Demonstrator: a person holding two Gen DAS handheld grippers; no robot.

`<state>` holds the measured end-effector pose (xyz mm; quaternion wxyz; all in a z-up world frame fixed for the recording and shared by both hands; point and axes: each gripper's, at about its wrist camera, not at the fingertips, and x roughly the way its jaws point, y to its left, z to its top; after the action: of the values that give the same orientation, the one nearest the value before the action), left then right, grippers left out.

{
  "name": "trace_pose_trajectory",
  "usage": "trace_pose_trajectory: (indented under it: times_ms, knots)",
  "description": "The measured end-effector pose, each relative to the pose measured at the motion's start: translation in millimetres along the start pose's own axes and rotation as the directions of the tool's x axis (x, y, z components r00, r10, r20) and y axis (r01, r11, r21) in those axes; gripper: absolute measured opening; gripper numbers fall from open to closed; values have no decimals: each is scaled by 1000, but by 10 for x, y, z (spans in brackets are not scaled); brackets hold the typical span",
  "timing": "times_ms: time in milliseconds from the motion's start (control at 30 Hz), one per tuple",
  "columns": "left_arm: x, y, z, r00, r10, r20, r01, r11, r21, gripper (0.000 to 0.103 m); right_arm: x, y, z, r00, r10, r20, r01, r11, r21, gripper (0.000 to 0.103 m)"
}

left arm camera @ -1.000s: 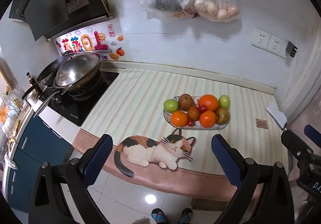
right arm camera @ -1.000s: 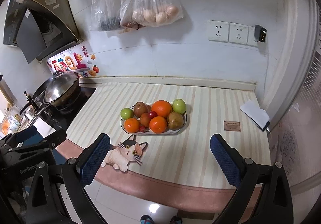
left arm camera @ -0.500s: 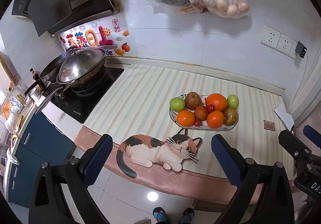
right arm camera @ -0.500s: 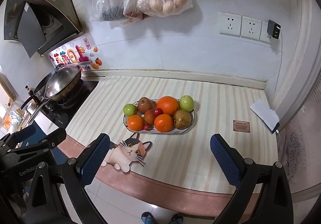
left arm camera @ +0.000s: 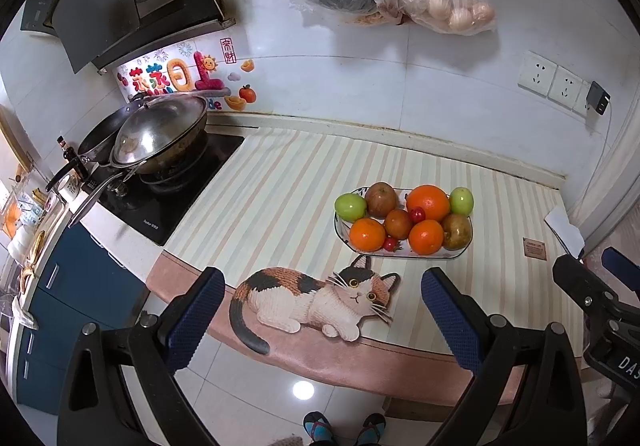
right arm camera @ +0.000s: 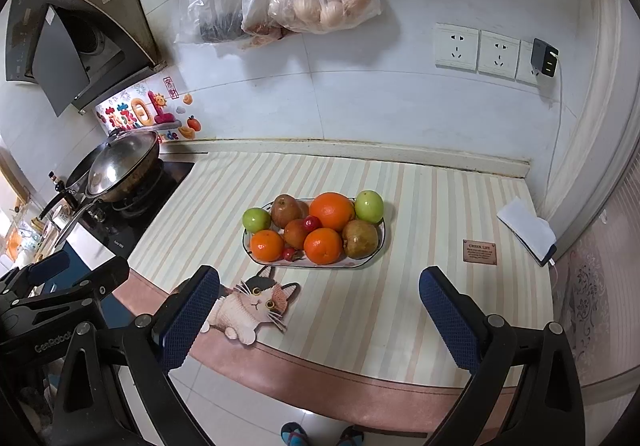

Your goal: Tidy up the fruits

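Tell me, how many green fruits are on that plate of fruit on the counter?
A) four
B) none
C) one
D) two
D: the plate holds two green fruits, one at its left end and one at the back right, among oranges and brownish fruits.

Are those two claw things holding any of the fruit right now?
No. The left gripper and right gripper are both open and empty; all the fruit sits on the plate.

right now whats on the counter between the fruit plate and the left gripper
Only the calico cat picture printed on the striped counter mat, just before the white oval fruit plate; clearest in the left wrist view, left gripper open.
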<state>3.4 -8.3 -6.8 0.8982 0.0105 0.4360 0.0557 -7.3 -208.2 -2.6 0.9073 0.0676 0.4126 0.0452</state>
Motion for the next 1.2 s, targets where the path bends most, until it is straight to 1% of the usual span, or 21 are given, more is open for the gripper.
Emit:
trace_pose_trajectory:
  times_ms: [700, 1200]
  knots:
    - [-53, 4, 5, 1000, -15, 3, 15, 1000, -2, 101, 2, -22, -19, 1000, -7, 2, 7, 1000, 2, 102]
    - [-117, 22, -19, 1000, -26, 6, 26, 1000, -4, 101, -36, 23, -110, 1000, -7, -4, 7, 1000, -5, 102]
